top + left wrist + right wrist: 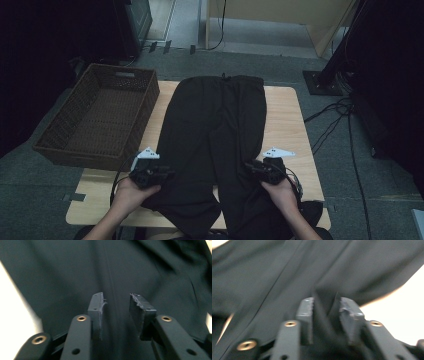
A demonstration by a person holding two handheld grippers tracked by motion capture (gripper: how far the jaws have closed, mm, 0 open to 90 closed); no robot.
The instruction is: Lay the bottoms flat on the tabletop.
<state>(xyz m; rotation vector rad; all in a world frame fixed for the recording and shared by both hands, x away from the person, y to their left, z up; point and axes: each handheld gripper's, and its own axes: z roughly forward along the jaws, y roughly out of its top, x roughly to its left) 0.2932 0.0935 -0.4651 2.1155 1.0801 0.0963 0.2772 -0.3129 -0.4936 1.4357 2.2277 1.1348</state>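
My high view looks forward and down over the whole bench (285, 107) from the person's side. Each gripper view rides close above the dark trousers (215, 130), looking along its own jaws; all three share that cloth.

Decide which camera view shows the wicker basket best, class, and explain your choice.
The high view: the brown wicker basket sits whole at the table's left edge, beside the black trousers, its inside bare. The two gripper views look along their jaws onto dark trouser cloth, so they tell nothing about the basket.
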